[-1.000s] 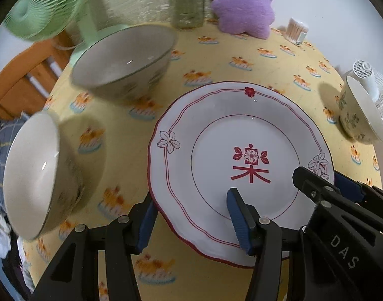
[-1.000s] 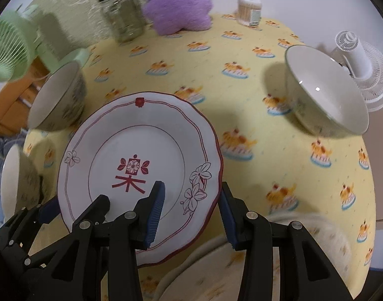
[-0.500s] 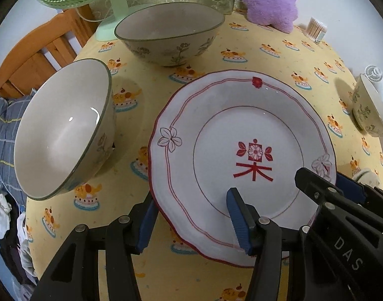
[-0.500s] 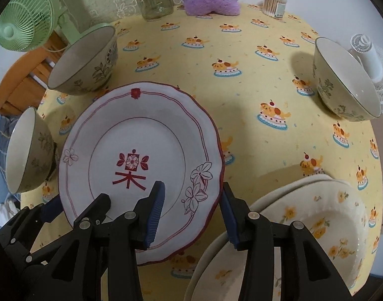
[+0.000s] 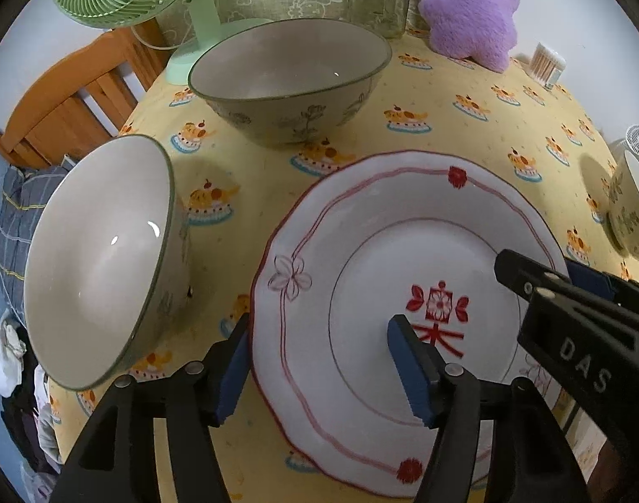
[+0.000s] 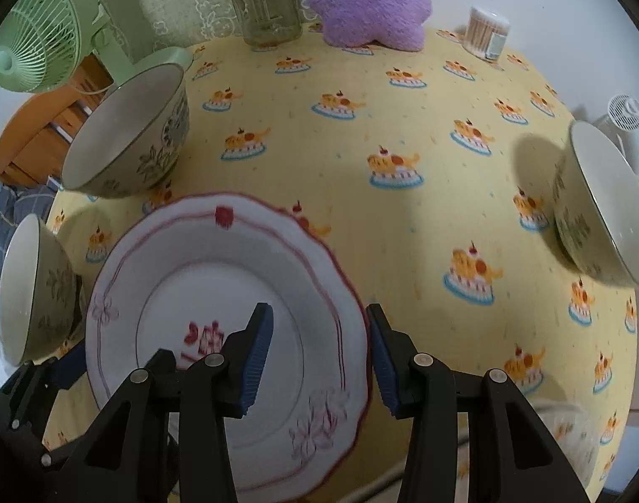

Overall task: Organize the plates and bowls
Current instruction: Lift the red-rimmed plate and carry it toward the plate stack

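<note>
Grippers straddle opposite rims of the red-trimmed plate point(image 5: 403, 260), apparently sharing its weight above the yellow tablecloth point(image 6: 403, 209): left gripper point(image 5: 323, 360) opening, left rim between its fingers; right gripper point(image 6: 319, 356) half-closed across the right rim, grip uncertain. Bowls point(image 5: 97, 260) wait left.

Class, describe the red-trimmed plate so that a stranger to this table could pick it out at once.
On the yellow tablecloth printed with cakes, look at the near edge, between the two grippers. The plate lies flat there. Unlike the green-rimmed floral bowls around it, it is white, scalloped, red-edged, with a red motif at its centre.
</note>
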A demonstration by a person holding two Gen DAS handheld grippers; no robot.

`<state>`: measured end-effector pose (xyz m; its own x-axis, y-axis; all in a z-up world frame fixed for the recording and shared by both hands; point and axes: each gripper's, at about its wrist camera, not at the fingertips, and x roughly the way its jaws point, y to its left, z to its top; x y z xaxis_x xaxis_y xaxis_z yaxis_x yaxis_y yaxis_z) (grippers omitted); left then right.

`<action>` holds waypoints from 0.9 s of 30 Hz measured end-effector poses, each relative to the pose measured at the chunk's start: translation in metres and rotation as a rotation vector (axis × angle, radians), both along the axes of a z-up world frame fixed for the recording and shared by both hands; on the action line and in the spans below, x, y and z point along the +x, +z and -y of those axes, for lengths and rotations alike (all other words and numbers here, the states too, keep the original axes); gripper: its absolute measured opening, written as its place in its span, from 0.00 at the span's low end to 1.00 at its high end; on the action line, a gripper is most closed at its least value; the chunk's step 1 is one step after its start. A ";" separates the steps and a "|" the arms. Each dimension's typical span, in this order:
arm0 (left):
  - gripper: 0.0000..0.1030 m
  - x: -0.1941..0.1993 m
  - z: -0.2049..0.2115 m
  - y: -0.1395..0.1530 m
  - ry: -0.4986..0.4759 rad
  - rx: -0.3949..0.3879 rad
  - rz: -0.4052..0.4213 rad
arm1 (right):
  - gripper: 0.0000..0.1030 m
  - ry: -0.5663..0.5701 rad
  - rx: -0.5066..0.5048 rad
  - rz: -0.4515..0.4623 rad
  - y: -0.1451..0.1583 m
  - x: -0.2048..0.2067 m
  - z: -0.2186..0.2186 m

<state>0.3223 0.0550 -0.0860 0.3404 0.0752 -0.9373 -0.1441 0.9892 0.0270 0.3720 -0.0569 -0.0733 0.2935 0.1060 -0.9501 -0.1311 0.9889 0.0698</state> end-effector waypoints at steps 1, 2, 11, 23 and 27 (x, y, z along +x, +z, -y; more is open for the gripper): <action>0.65 0.001 0.000 0.000 0.000 -0.001 0.001 | 0.47 0.007 -0.004 -0.002 -0.001 0.003 -0.001; 0.66 0.002 0.001 -0.001 0.000 -0.003 0.003 | 0.47 0.009 -0.007 -0.006 -0.003 0.006 -0.002; 0.64 0.003 -0.002 0.001 0.016 -0.023 -0.011 | 0.47 0.042 -0.055 -0.007 -0.006 0.002 -0.007; 0.64 -0.022 -0.006 0.019 -0.016 -0.028 -0.004 | 0.47 0.013 -0.046 -0.032 0.011 -0.028 -0.006; 0.64 -0.034 -0.010 0.031 -0.029 -0.039 0.008 | 0.47 0.006 -0.054 -0.014 0.027 -0.041 -0.011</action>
